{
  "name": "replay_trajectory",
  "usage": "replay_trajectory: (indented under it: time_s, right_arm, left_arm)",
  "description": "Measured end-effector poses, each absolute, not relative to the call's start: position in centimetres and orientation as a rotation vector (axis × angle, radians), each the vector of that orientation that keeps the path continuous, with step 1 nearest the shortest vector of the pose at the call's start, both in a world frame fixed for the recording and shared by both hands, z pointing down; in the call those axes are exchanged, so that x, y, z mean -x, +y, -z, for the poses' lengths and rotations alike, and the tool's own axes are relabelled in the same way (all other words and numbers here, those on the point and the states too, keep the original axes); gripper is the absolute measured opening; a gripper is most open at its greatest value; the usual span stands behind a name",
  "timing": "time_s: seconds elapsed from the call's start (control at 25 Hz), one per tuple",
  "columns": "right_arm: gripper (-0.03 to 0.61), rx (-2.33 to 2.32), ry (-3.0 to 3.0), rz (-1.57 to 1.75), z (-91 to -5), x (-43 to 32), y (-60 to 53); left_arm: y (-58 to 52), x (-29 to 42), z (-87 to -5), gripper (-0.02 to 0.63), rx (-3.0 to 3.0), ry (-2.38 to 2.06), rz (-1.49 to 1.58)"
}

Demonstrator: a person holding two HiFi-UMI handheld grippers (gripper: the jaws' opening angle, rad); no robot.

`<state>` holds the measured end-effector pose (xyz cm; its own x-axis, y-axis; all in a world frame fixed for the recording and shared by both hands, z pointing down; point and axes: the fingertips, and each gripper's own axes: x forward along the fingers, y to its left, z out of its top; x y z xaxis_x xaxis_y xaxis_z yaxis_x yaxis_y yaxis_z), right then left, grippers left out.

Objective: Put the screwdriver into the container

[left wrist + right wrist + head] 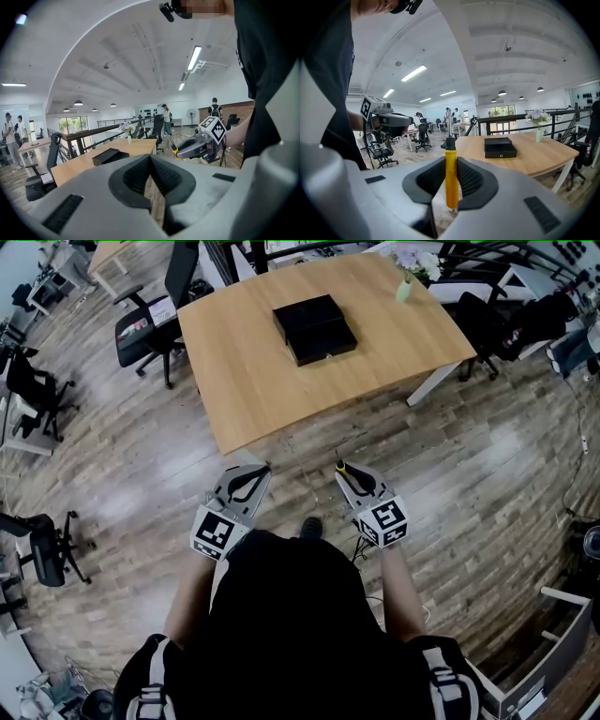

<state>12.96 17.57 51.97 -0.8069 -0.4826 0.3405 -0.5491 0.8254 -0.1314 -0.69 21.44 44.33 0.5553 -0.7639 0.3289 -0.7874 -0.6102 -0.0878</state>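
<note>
1. The wooden worktop (281,381) stands ahead of the person and well apart from both tools. To do this step well, first walk close to it, so that the arm does not have to stretch.
2. The black container (314,329) sits near the middle of the worktop. From here I cannot tell if its top is open. If it is covered, the free tool will probably have to lift it first.
3. The left tool (151,174) has its jaws together with nothing between them, so it is free to help.
4. The right tool (450,180) is clamped on the screwdriver (451,173). The yellow handle stands upright between the pads and the dark shaft points up and forward.
5. The handle is round and smooth and could turn in the pads, I think. It is better to keep the grip firm, carry it level and slowly, lower it over the container, and open the jaws only when it is low inside.
6. Writing: each tool carries a cube (386,519) with black-and-white square patterns. I can read no brand or label on the screwdriver or the container.
</note>
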Motion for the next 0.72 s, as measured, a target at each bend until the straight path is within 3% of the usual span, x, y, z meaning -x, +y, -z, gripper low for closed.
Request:
replay_trajectory:
  time_s: [0.72]
  right_arm:
    - [0.084,-0.800,-2.690,-0.331,-53.0,-15.9,16.0]
  left_arm:
    - [20.0,-2.6,-44.8,0.022,-2.725,-1.339,-0.529]
